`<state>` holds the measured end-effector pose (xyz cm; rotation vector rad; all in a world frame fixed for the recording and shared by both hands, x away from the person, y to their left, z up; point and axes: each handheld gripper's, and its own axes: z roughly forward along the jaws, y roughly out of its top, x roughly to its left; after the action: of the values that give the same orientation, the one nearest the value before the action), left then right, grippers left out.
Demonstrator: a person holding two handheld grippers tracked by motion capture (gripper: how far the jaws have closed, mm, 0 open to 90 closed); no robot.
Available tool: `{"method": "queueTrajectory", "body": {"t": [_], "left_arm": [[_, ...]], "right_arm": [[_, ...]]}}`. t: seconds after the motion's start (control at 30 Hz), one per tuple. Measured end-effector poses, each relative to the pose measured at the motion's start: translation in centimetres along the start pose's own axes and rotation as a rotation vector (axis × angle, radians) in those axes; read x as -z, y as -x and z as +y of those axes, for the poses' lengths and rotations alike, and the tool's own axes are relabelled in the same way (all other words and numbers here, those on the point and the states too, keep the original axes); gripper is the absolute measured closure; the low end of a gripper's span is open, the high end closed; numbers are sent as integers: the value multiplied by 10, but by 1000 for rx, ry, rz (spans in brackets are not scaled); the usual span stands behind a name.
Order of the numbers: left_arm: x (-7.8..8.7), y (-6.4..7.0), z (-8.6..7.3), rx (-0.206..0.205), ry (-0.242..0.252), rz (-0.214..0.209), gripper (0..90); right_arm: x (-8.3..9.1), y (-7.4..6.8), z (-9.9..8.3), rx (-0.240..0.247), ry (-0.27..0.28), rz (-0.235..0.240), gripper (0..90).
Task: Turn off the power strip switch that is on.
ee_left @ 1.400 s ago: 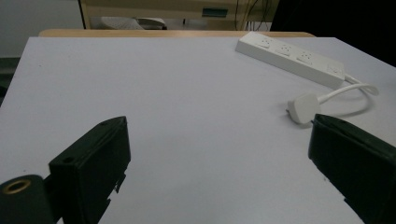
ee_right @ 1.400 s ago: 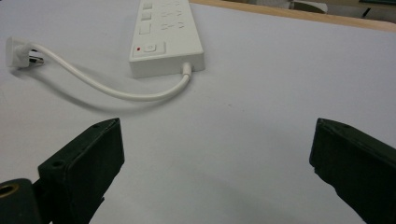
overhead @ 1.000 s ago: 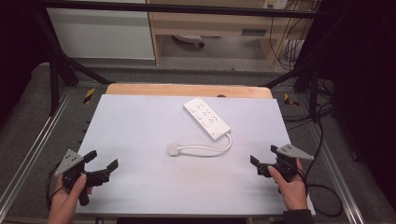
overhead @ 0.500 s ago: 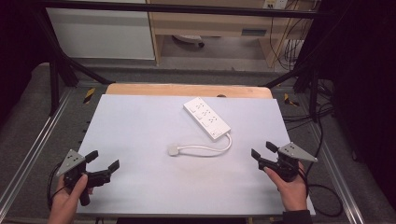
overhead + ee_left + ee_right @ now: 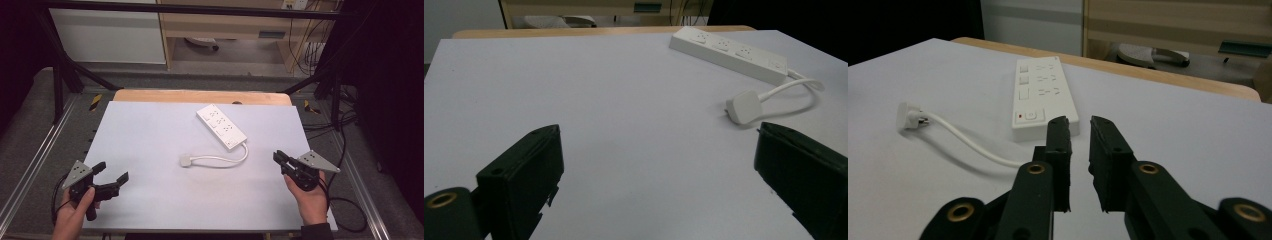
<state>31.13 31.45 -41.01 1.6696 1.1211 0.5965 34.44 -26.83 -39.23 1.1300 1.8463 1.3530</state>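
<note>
Compared with a second ago, the right gripper [image 5: 281, 159] has drawn its jaws in; half a second back they were spread in a clear fork, and now they stand nearly together with only a narrow slit between them, gripping nothing; its hand has barely shifted along the right edge of the table [image 5: 150, 130]. The left gripper [image 5: 111, 173] sits where it was, jaws as wide as before, and the power strip [image 5: 221, 126] and its cable [image 5: 225, 159] have not moved.

The right hand [image 5: 311, 201] comes in from the bottom right, palm wrapped round the handle, the grey three-cornered plate on top, the jaws pointing left and slightly away toward the middle of the table; the left hand [image 5: 75, 215] rises from the bottom left corner and aims its gripper rightward and forward, low over the surface.

In the left gripper view the two black jaws stand far apart at either side, empty, bare table between them; in the right gripper view the jaws [image 5: 1079, 150] are close and parallel, touching nothing.

The white power strip lies diagonally at the centre rear of the table; its cable loops toward the near side and ends in the plug [image 5: 186, 160], which rests flat near the table's middle, well apart from both grippers.
</note>
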Motion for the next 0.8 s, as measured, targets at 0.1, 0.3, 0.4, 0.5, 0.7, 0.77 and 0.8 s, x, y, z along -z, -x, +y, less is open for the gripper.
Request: {"method": "queueTrajectory", "body": {"t": [0.1, 0.3, 0.4, 0.5, 0.7, 0.77, 0.8], "left_arm": [[0, 0, 0, 3, 1, -2, 55], [0, 0, 0, 2, 1, -1, 55], [1, 0, 0, 1, 3, -1, 55], [0, 0, 0, 3, 2, 1, 56], [0, 0, 0, 1, 1, 2, 55], [0, 0, 0, 0, 0, 2, 56], [0, 0, 0, 0, 0, 2, 56]], "right_arm": [[-1, 1, 6, 4, 16, 0, 865], [-8, 2, 17, 16, 1, -15, 900], [-12, 2, 25, 32, 3, -11, 900], [-15, 0, 33, 44, 4, -3, 900], [-24, 1, 45, 44, 3, 8, 900], [-26, 2, 48, 36, 4, 13, 900], [-26, 2, 48, 36, 4, 13, 900]]}}
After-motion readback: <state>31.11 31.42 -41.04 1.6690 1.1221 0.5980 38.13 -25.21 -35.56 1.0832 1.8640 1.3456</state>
